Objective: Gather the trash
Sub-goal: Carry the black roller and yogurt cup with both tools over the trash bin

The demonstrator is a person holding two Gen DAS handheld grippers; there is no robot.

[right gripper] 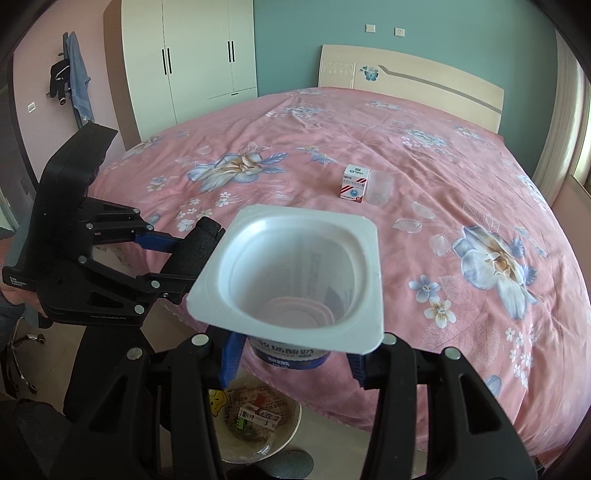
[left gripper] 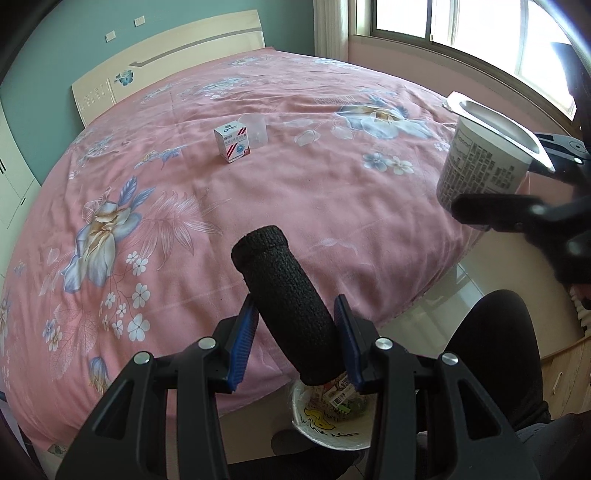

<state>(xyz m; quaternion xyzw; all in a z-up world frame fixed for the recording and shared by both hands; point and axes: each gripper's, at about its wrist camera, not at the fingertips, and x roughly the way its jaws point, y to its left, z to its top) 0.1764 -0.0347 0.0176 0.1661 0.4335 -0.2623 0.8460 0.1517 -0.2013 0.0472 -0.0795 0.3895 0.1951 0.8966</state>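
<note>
Left hand-held gripper (left gripper: 295,328) clamps a black roll (left gripper: 284,302), right hand-held gripper (right gripper: 295,354) clamps a yogurt cup (right gripper: 291,280); each should be centred over the floor bin (right gripper: 258,428) before letting go

Bright daylight, both views sharp but heavily bowed by the fisheye.
The window (left gripper: 461,33) blows out white at upper right, the bedspread (left gripper: 295,184) is evenly lit with soft shadows, and the corners go black.

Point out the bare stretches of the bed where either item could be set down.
The pink floral bedspread is bare nearly everywhere: the wide stretch between the small white carton, which has the clear plastic cup at its side, and the near edge, and both flanks. It is crowded only around those two, and at the trash bowl on the floor.
</note>
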